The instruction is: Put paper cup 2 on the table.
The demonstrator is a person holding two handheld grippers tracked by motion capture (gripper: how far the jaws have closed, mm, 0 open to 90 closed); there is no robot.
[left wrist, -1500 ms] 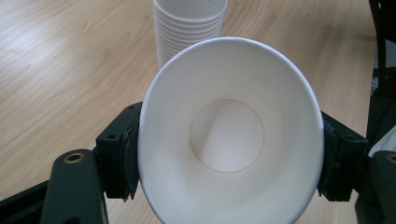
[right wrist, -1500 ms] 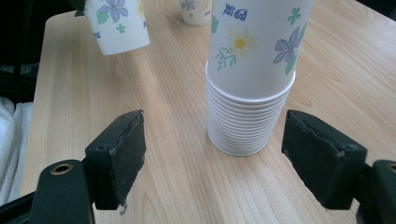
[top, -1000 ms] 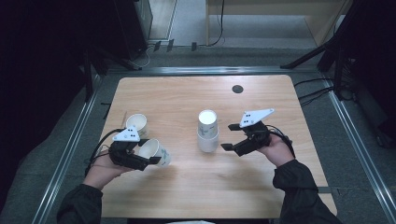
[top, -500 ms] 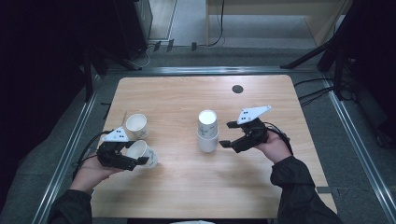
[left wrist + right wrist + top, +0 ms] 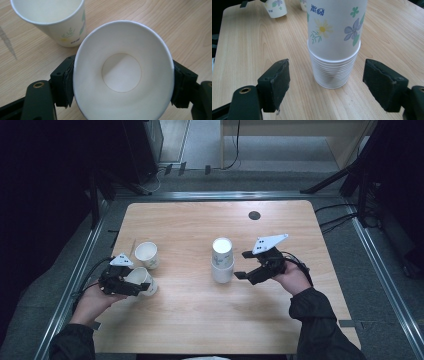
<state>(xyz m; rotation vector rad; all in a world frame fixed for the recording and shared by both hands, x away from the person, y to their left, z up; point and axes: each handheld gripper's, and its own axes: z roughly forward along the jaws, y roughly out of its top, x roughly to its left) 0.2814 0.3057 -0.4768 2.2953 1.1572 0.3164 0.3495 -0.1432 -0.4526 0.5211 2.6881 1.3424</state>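
A: Which way does the paper cup in the left gripper point?

B: Its mouth faces up toward the gripper's camera, so its long axis runs roughly upright, base toward the table. In the left gripper view the rim reads as an oval, pinched at the sides.

A: How does it look?

B: White inside, with a round flat bottom showing. It sits near the table's left edge, just beside a second cup that stands upright with small flower prints on its wall.

A: And the tongs on that side?

B: The jaws stand either side of the cup with the pads against its wall. They have just been opening a little, with the cup between them.

A: The right gripper?

B: Its jaws gape wide and hold nothing. They sit either side of the stack of cups at the table's middle, apart from it. The stack is upside down, with blue and yellow flowers printed on the top cup.
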